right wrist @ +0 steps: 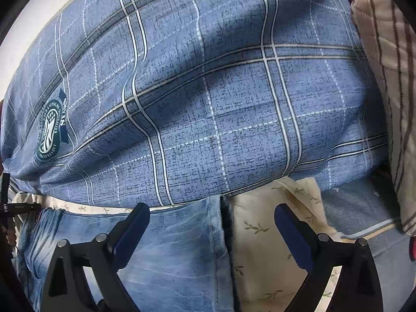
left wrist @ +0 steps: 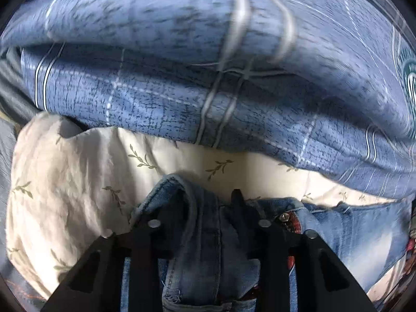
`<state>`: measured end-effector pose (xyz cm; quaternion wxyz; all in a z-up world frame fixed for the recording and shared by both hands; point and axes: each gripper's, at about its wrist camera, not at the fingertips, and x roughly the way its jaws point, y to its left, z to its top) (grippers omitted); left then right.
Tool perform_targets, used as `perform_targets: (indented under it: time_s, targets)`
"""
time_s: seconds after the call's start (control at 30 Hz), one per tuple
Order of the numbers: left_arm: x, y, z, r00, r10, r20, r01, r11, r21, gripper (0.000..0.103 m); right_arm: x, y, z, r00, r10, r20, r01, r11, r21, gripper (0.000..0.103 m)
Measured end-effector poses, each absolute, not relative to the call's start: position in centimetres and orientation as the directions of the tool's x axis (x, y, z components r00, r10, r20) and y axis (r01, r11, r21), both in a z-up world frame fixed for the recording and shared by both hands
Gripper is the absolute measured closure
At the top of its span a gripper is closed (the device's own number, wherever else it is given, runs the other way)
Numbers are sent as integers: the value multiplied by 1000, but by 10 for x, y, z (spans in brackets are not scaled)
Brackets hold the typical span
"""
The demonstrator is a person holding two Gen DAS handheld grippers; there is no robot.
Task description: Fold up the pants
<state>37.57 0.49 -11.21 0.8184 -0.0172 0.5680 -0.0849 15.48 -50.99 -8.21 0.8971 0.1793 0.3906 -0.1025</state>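
Observation:
Blue denim jeans (left wrist: 345, 228) lie on a cream sheet with a leaf print (left wrist: 78, 171). In the left wrist view my left gripper (left wrist: 208, 200) is shut on a bunched fold of the jeans' waistband, near the metal button (left wrist: 284, 217). In the right wrist view the jeans (right wrist: 176, 247) lie flat, with their right edge running between my fingers. My right gripper (right wrist: 212, 221) is open, its blue-padded fingers (right wrist: 135, 223) astride that edge just above the cloth, holding nothing.
A bulky blue plaid duvet (right wrist: 208, 104) with a round green badge (right wrist: 50, 132) lies just beyond the jeans in both views. A brown-striped pillow (right wrist: 390, 78) is at the right. The cream sheet (right wrist: 265, 234) lies right of the jeans.

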Motion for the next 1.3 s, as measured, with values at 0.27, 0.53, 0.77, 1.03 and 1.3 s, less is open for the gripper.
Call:
perform_targets:
  time_s: [0.27, 0.53, 0.77, 1.03, 1.3]
  targets:
    - [371, 19, -126, 339, -197, -920, 110, 980, -169, 67, 164, -520, -80, 678, 29, -734, 318, 889, 329, 5]
    - [359, 16, -130, 384, -158, -910, 113, 986, -124, 76, 189, -522, -103, 612, 19, -791, 353, 888, 294, 6]
    - [328, 28, -96, 489, -202, -849, 160, 977, -141, 82, 197, -511, -123, 550, 82, -831, 375, 865, 334, 78]
    - [240, 64, -14, 588, -318, -744, 195, 948, -251, 83, 102, -476, -36, 709, 50, -703, 294, 886, 359, 82]
    - [118, 102, 47, 639, -396, -660, 185, 911, -368, 82, -22, -450, 3, 774, 69, -630, 270, 864, 425, 82]
